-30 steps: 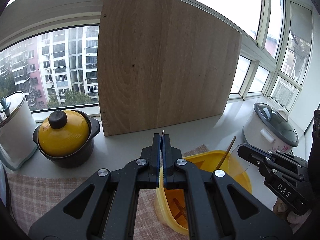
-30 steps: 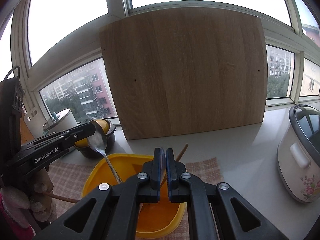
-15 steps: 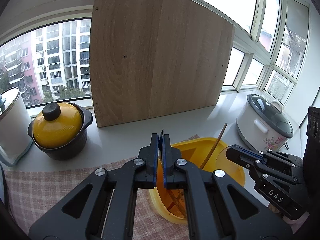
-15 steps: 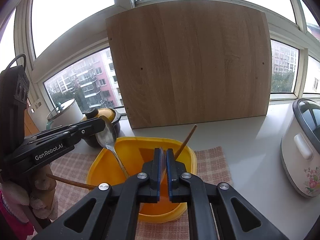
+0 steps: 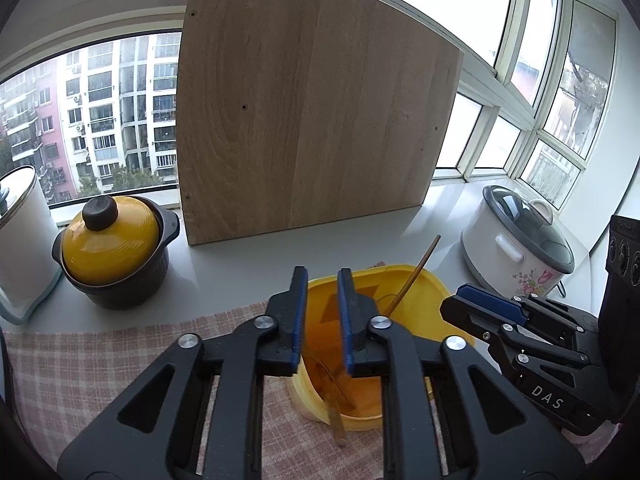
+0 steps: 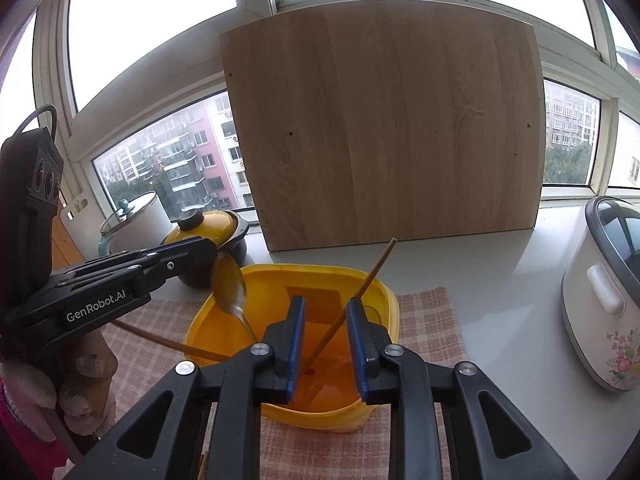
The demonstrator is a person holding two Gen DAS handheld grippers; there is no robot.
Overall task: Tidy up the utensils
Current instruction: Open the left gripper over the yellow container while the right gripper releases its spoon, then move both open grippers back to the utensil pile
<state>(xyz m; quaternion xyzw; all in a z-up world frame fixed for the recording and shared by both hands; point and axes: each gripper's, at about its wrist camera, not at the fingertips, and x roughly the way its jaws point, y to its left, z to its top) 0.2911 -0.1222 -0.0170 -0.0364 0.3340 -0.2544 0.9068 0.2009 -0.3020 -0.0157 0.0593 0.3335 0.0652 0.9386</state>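
Note:
A yellow plastic container stands on a checked cloth. My left gripper hovers over its near rim, jaws opening, with nothing pinched between the pads. In the right wrist view a metal spoon stands bowl-up in the container, just under the left gripper. My right gripper is opening too. A wooden chopstick leans in the container and passes between its pads without being pressed. The left wrist view shows that chopstick and the right gripper.
A wooden board leans on the window behind. A dark pot with a yellow lid and a white lidded pot stand at the left, a rice cooker at the right. Another wooden stick lies against the container's left side.
Both grippers were shut, the left on the spoon, the right on the chopstick. Both have now opened, and spoon and chopstick rest in the container, which sits closer under the fingers.

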